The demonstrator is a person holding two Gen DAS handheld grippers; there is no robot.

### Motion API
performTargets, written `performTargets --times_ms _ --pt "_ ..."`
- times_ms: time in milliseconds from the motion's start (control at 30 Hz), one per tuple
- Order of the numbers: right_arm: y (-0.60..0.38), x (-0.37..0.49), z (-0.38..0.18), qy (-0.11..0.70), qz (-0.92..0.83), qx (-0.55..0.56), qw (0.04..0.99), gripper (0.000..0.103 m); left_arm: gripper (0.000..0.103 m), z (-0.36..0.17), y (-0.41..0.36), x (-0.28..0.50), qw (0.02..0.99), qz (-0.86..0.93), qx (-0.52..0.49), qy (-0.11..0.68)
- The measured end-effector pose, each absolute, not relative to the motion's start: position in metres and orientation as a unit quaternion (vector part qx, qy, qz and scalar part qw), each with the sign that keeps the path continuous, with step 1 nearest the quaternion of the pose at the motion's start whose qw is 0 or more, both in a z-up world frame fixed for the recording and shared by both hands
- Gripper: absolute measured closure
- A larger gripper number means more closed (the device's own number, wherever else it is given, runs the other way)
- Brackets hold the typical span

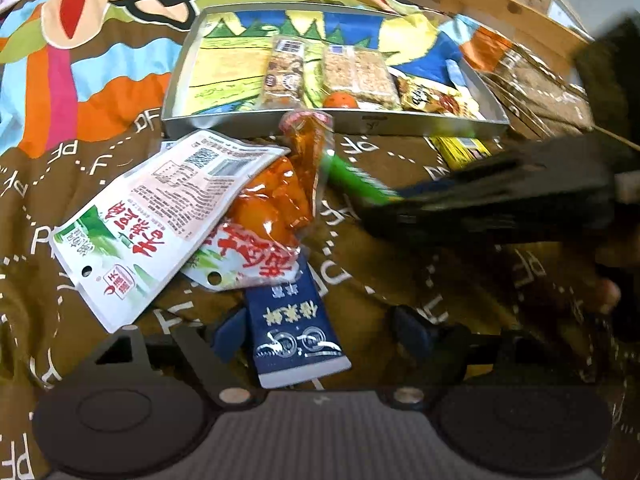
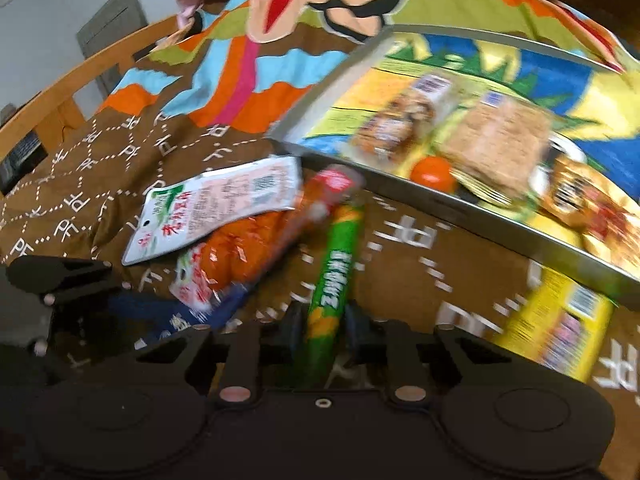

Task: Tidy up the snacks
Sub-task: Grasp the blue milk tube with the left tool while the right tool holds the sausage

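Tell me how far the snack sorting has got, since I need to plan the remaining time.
Partly done: several bars and an orange ball lie in the tray. In hand: the right gripper has shut on the green stick. Left: white packet, orange pouch, navy packet, yellow box.

The left hand-held gripper (image 1: 316,330) has its two dark blue fingers (image 1: 230,332) spread either side of a navy blue sachet (image 1: 294,330) without touching it. The sachet lies on a brown bedspread (image 1: 420,280) printed with white letters. Just beyond sit a white snack packet (image 1: 160,216) with red writing and a clear pouch of orange pieces (image 1: 272,204), overlapping. Further back, a shallow metal tray (image 1: 340,122) holds cereal bars (image 1: 356,76) and a small orange ball (image 1: 340,101). From the right, the blurred right hand-held gripper (image 1: 384,200) pinches a green stick snack (image 1: 352,180)
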State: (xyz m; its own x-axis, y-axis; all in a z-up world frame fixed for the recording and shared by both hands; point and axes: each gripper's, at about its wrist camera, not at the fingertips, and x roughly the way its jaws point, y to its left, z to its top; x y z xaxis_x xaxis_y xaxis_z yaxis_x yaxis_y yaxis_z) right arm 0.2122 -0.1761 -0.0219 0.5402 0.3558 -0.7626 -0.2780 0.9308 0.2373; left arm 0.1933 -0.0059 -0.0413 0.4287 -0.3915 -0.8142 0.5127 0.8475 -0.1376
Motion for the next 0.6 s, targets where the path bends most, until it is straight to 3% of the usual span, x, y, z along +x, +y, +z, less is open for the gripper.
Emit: performTargets --times_ms 200,467,600 --pt "-0.2 0.175 -0.013 0.447 0.166 0.049 0.878 0.084 0.028 -0.039 -0.012 0.205 0.851 -0.227 0.034 0.472" --pt "-0.208 0.14 -0.017 0.421 0.127 0.075 0.895 0.084 0.047 -0.04 -0.026 0.226 0.868 -0.184 0.022 0.46" --pt "-0.203 0.137 -0.018 0.41 0.132 0.056 0.901 0.084 0.049 -0.049 -0.03 0.246 0.861 -0.172 0.012 0.478"
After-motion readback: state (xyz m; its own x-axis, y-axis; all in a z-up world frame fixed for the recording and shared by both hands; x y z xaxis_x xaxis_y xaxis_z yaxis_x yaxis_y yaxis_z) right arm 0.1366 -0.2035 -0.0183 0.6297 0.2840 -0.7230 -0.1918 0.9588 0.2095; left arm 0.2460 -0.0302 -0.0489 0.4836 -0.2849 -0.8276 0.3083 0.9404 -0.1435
